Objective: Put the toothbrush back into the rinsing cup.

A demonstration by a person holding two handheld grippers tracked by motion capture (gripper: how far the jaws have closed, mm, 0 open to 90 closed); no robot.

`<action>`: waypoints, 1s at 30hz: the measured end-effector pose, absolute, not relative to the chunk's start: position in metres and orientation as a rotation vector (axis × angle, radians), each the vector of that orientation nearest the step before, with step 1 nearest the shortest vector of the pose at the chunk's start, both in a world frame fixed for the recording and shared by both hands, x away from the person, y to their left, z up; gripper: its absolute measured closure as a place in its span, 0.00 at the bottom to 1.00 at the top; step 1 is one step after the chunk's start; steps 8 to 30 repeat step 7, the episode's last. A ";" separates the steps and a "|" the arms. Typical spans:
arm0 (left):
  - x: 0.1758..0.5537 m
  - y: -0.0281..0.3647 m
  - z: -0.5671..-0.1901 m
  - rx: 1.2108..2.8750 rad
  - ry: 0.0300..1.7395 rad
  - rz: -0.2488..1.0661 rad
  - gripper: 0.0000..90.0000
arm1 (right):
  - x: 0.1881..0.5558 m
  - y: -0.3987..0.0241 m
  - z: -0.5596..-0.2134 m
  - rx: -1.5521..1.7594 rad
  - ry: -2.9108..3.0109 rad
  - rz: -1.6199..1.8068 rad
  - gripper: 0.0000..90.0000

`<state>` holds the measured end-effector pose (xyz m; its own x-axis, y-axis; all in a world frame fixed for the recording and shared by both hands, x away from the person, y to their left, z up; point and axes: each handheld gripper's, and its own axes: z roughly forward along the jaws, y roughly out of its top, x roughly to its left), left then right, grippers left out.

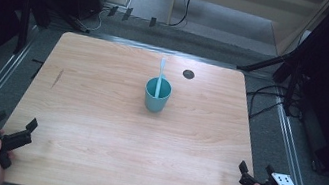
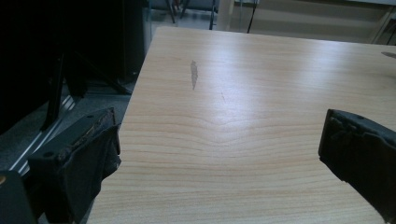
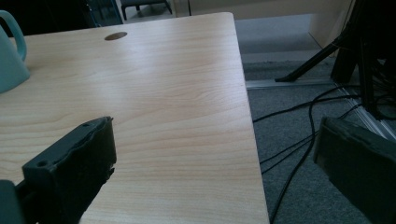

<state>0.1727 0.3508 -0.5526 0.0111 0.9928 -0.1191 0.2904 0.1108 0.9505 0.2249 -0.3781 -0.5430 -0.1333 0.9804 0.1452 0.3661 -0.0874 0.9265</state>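
Observation:
A teal cup stands upright near the middle of the wooden table, with a pale blue toothbrush leaning in it, its head poking out toward the far side. The cup's handle and side show at the left edge of the right gripper view. My left gripper hovers at the table's near left corner, open and holding nothing. My right gripper sits at the near right corner, also open and bare. Both are far from the cup.
A dark round hole lies in the tabletop behind the cup to the right. A dark scuff marks the left part. Black stands and cables crowd the floor right of the table's edge.

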 end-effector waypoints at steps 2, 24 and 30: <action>0.173 0.351 -0.553 1.344 1.452 0.944 0.00 | 0.224 -0.378 -0.543 1.487 1.543 1.221 0.00; 0.174 0.350 -0.552 1.356 1.451 0.947 0.00 | 0.225 -0.378 -0.543 1.482 1.528 1.224 0.00; 0.174 0.350 -0.552 1.356 1.451 0.947 0.00 | 0.225 -0.378 -0.543 1.482 1.528 1.224 0.00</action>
